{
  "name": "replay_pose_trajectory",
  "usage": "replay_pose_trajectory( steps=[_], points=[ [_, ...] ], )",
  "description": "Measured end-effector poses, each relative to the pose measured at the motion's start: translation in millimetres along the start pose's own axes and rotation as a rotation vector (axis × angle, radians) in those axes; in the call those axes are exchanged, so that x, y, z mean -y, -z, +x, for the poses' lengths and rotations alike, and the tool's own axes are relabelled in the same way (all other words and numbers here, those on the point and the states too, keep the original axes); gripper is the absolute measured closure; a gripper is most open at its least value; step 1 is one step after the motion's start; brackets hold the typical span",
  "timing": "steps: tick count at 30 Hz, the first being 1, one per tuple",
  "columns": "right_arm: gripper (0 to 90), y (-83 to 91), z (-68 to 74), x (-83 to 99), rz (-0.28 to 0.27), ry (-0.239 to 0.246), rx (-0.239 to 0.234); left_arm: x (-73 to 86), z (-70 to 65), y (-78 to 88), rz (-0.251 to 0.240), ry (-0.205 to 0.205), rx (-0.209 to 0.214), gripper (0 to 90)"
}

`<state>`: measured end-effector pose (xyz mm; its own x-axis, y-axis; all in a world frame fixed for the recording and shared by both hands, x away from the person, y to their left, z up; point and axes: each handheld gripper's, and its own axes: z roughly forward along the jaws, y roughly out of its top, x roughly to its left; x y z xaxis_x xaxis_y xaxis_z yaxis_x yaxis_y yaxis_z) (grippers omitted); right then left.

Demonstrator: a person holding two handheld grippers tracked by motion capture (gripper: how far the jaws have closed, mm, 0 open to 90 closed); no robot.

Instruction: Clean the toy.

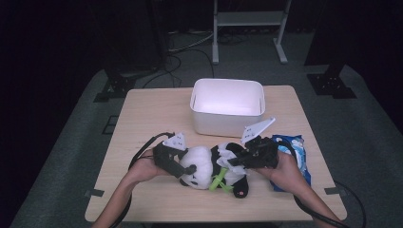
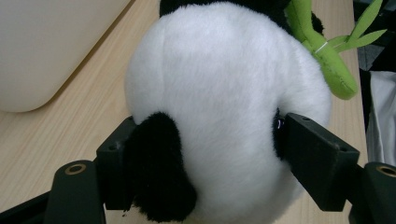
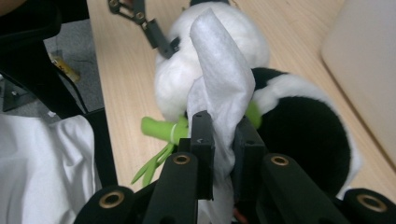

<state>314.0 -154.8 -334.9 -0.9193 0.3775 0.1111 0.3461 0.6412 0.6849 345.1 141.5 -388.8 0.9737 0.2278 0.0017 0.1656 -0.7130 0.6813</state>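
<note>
My left tool (image 2: 205, 154) squeezes the panda's (image 1: 204, 164) head; my right tool (image 3: 224, 140) pinches its white tag (image 3: 219, 79), body lying between them.

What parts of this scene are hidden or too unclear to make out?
- Plush black-and-white panda, high view: its face is hidden behind both tongs and hands.
- White rectangular plastic bin, high view: glare washes out its inside.
- Blue printed snack bag, high view: the right hand covers most of it; print too small.
- White fabric tag, right gripper view: lower end hidden between the right tongs.
</note>
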Motion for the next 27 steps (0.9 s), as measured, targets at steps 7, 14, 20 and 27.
replay_pose_trajectory(
  steps=[7,14,20,27],
  points=[
    [80.5,-10.6,-9.3,-16.1,0.028,0.011,0.008,5.4,-2.0,0.1,-0.018,0.019,-0.008,25.0],
    [80.4,0.7,-20.0,-21.5,0.015,-0.003,0.038,7.7,-5.1,1.3,-0.028,-0.004,-0.013,25.0],
    [80.4,5.6,-28.6,-6.2,0.035,-0.046,0.049,6.5,-6.0,1.8,-0.025,-0.001,-0.001,22.7],
    [80.4,3.6,-25.4,13.4,0.041,-0.076,0.015,3.5,0.3,7.4,-0.073,0.1,0.065,13.7]
  ],
)
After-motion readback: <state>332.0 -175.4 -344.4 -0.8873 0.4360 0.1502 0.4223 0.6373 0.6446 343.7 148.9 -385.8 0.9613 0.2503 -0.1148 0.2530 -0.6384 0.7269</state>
